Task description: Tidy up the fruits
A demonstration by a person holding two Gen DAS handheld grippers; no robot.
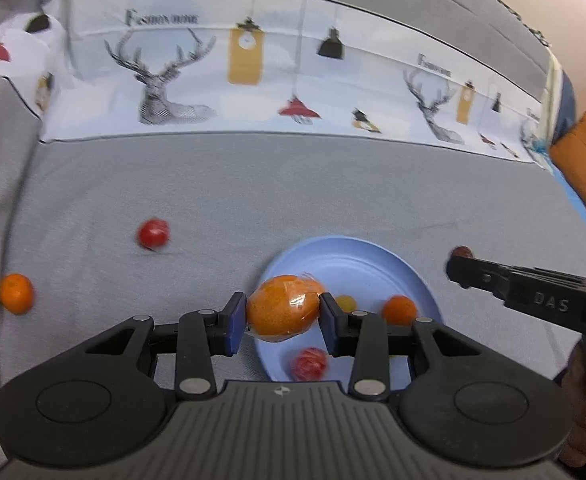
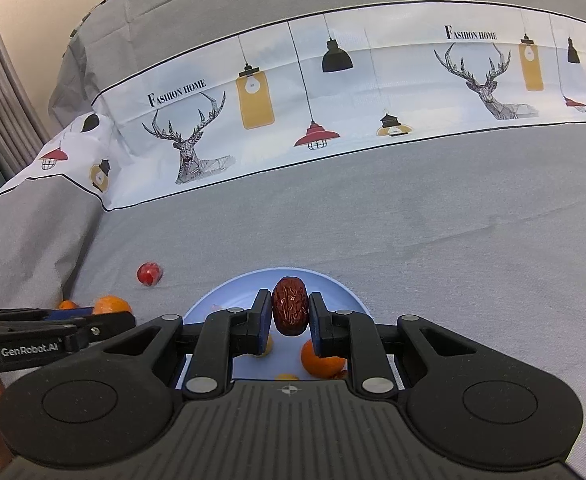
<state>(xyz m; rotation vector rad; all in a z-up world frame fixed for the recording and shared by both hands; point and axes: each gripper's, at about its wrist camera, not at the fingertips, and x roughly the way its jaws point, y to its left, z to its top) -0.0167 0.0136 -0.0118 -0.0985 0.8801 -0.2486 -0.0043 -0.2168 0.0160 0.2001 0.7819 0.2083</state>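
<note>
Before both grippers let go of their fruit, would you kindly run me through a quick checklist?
1. Left gripper shut on wrapped orange: ok.
2. Right gripper shut on red date: ok.
3. Date over blue plate: ok.
4. Wrapped orange fully over the plate: not ok, it hangs at the left rim.
5. Free landing spot on plate: cannot tell.
6. All fruit collected: not ok, cherry tomato and small orange remain on the grey cloth.

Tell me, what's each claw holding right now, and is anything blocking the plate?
Left gripper shut on wrapped orange. Right gripper shut on red date. Both over blue plate. Nothing blocking.
</note>
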